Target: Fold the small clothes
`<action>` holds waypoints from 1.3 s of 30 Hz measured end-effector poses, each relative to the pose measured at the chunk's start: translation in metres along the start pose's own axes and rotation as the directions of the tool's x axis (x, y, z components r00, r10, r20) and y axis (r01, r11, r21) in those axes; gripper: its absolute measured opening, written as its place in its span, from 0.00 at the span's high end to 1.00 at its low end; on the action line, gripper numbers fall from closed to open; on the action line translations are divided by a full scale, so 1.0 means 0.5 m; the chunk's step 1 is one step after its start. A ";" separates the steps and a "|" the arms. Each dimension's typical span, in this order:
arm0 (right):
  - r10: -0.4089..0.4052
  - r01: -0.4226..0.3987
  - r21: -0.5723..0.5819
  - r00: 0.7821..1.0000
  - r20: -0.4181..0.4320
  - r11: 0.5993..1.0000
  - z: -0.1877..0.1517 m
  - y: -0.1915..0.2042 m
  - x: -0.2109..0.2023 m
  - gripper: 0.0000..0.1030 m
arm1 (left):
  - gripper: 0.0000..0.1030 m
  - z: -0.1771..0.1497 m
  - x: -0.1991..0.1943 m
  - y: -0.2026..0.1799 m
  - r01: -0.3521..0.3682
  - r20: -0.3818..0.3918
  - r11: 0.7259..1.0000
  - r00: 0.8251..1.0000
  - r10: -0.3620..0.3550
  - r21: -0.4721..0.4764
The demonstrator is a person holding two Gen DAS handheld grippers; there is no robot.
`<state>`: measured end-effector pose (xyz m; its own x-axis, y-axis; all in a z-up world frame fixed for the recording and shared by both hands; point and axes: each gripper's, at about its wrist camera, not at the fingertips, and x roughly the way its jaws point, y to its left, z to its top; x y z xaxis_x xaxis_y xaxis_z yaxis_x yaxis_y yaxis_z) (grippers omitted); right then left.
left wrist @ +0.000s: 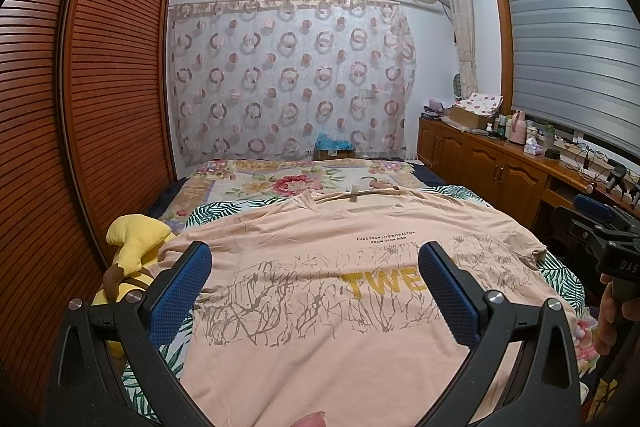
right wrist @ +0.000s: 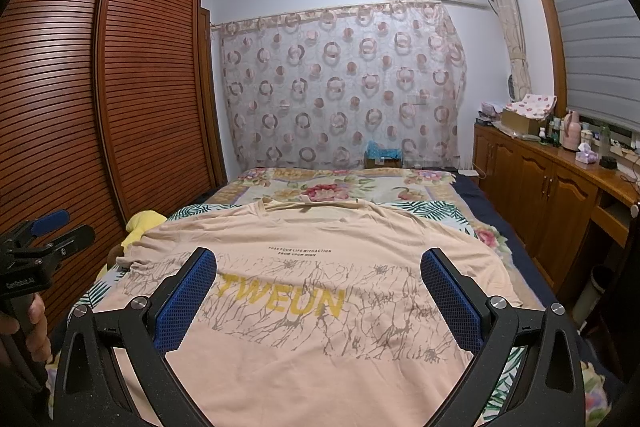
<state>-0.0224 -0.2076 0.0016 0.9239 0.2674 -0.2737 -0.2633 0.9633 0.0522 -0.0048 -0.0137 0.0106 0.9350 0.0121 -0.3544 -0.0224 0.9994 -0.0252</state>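
Observation:
A peach T-shirt with yellow "TWEUN" lettering and a brown branch print lies spread flat, face up, on the bed, collar at the far end; it also shows in the right wrist view. My left gripper is open and empty, held above the shirt's lower left part. My right gripper is open and empty, above the shirt's lower right part. Each gripper shows at the edge of the other's view: the right gripper, the left gripper.
The bed has a floral and leaf-print cover. A yellow plush toy lies by the shirt's left sleeve. A slatted wooden wardrobe stands on the left. A wooden cabinet with bottles lines the right wall.

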 end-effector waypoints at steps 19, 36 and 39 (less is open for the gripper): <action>0.001 -0.001 0.000 1.000 0.003 1.000 0.001 0.000 -0.001 0.01 | 0.00 -0.001 -0.001 -0.002 0.001 0.004 1.000 1.000 -0.001 0.000; 0.041 -0.041 -0.011 0.999 -0.008 0.999 0.004 0.005 0.016 0.01 | 0.00 0.021 -0.011 -0.011 0.013 -0.013 1.000 1.000 -0.013 -0.005; 0.073 -0.074 -0.028 0.997 -0.032 0.997 0.001 0.007 0.034 0.01 | 0.00 0.016 0.002 0.008 0.002 -0.035 1.000 0.999 -0.002 -0.006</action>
<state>-0.0074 -0.1997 -0.0024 0.8929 0.3364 -0.2993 -0.3388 0.9398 0.0455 -0.0011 -0.0097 0.0178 0.9223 0.0088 -0.3864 -0.0226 0.9993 -0.0312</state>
